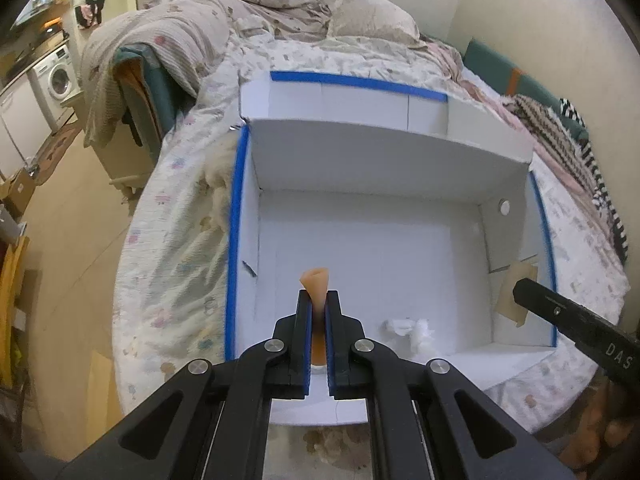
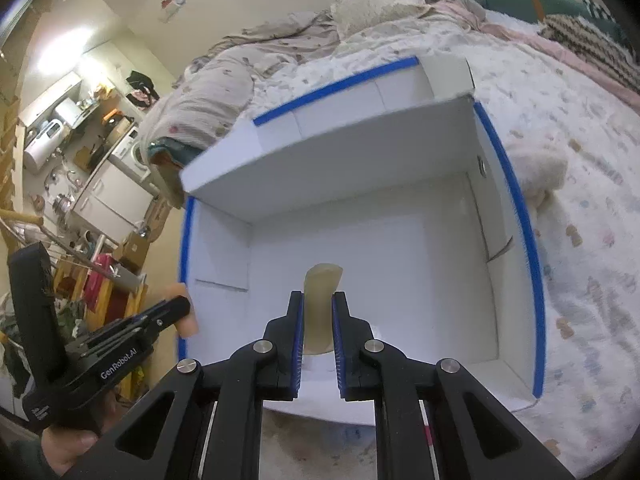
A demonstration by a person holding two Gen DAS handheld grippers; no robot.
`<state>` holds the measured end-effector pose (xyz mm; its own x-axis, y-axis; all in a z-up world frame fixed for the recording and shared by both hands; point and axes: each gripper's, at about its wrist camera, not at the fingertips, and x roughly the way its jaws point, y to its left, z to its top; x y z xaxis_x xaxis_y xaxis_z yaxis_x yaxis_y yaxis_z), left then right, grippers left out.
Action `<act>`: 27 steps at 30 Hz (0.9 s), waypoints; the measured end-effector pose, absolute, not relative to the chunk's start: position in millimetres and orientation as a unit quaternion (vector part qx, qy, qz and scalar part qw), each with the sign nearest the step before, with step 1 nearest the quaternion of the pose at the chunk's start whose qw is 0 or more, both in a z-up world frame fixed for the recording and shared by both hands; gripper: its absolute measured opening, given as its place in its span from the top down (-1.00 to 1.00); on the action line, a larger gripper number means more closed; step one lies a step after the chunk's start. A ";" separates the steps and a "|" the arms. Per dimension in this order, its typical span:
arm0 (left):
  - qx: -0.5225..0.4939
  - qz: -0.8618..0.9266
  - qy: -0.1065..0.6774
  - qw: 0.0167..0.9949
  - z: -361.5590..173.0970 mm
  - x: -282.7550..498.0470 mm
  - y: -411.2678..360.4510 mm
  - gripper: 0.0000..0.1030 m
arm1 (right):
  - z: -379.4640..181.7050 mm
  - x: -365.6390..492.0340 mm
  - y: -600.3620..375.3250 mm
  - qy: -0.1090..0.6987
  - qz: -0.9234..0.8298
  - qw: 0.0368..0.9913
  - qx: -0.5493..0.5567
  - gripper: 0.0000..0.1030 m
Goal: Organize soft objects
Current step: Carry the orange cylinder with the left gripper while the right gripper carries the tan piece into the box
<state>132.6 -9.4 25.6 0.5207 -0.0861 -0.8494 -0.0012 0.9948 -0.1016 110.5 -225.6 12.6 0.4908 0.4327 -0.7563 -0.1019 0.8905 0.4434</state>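
1. Step in hand, as I judge it: both soft pieces are picked up and held over the white box (image 1: 400, 240), so this looks like the carry-and-drop stage of sorting soft things into the box.

2. The left tool (image 1: 318, 300) is clamped on an orange soft piece (image 1: 316, 280), which is squeezed thin between the blue pads and flares out above them. It hangs over the near left part of the box's floor, close to the left wall.

3. The right tool (image 2: 318, 304) is clamped on a pale yellowish soft piece (image 2: 323, 280), which bends over at the top. It sits above the near middle of the box's floor.

4. Already inside the box, near the front, lies a small white fluffy wad (image 1: 412, 330); whether it is one lump or two touching I cannot tell.

5. Next move, by my reading: lower each tool toward the box floor and part the pads so the pieces drop clear, keeping the two tools from bumping, since they stand near each other.

6. Count: two tools, each holding one soft piece; one orange piece, one pale piece; one white wad; one box with blue tape on its rims, standing on the bed (image 1: 180, 240); one fluffy cream thing (image 2: 536, 176) on the bed just beside the box's right wall.
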 end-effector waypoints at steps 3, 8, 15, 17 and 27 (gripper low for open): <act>-0.038 -0.026 0.498 0.866 7.6 139.2 -13.7 0.90 | -3.6 114.8 -223.8 0.492 0.153 0.840 0.169 0.71; -0.042 -0.031 0.524 0.850 -21.2 148.8 -17.8 0.90 | -20.2 119.4 -216.9 0.504 0.155 0.835 0.155 0.71; -0.036 -0.036 0.528 0.848 -34.3 153.5 -25.5 0.89 | -42.2 128.4 -214.4 0.529 0.145 0.823 0.148 0.71; -0.036 -0.038 0.532 0.845 -38.3 154.0 -26.6 0.89 | -46.0 129.3 -214.8 0.533 0.142 0.821 0.145 0.71; -0.026 -0.051 0.544 0.837 -52.5 156.3 -35.8 0.88 | -58.8 136.0 -209.4 0.552 0.134 0.812 0.137 0.70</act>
<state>156.3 -35.8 -52.5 0.4033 -0.1141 -0.9079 0.0569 0.9934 -0.0996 136.0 -209.4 -58.8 0.3553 0.3695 -0.8586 -0.0663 0.9262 0.3711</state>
